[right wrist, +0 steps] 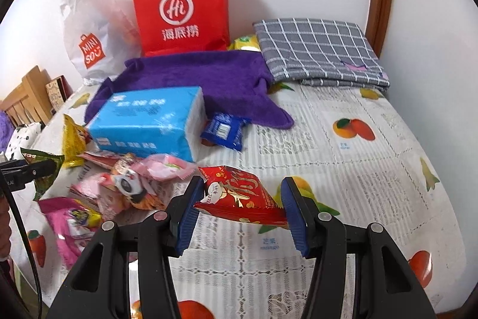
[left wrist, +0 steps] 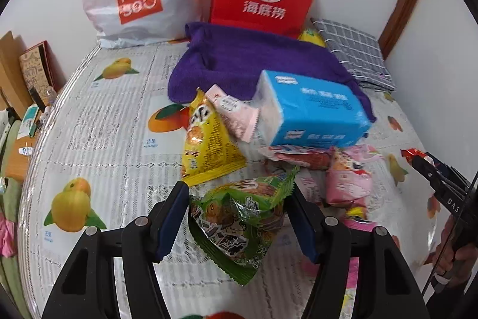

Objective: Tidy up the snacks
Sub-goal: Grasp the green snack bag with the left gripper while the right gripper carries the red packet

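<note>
Tablecloth [right wrist: 343,139] below, each claw apparently grips a snack.

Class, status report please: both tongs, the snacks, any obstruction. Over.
Left tongs shut on crinkly green snack packet. Right tongs shut on glossy red snack packet. Blue tissue pack sits on the snack pile.

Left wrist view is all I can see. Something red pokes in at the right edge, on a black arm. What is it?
Observer: That is a red snack packet, pinched between the fingers of the right gripper and held above the tablecloth.
Operator: Is anything hidden behind the blue tissue pack?
Observer: Yes, a small dark-blue packet lies beside the tissue pack, at the edge of the purple towel.
</note>
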{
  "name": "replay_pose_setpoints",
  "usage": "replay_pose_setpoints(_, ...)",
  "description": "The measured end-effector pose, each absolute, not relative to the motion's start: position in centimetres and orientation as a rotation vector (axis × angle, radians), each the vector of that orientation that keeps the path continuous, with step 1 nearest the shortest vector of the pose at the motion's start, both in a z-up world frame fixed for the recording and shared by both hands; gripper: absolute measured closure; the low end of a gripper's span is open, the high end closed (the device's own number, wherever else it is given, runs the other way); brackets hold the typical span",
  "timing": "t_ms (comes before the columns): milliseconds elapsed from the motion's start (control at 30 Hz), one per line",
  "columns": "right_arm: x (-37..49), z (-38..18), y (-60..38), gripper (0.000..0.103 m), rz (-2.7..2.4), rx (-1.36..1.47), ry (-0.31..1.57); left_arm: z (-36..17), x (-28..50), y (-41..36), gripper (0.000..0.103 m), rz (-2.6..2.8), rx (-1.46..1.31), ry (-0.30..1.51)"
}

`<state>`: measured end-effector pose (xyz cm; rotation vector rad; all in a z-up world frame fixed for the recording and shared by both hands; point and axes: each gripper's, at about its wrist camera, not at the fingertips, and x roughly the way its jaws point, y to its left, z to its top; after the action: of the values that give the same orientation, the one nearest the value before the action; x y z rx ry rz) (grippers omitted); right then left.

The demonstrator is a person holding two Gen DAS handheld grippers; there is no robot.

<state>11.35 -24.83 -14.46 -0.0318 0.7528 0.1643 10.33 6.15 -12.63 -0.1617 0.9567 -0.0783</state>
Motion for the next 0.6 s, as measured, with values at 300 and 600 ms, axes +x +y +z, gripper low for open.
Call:
replay_pose_setpoints(300, 10.2, -11.1, -23.3, 0.05, 0.197, -0.02, 0.713, -8.4, 9.8, 4.3, 0.039, -0.147, -0.165, 0.897)
replay_pose_setpoints(600, 10.8, -8.1, -21.9, 0.05, 0.227, -0.005, 0.674, -5.2, 11.2, 2.6, 0.039, -0.178, -0.15, 0.856)
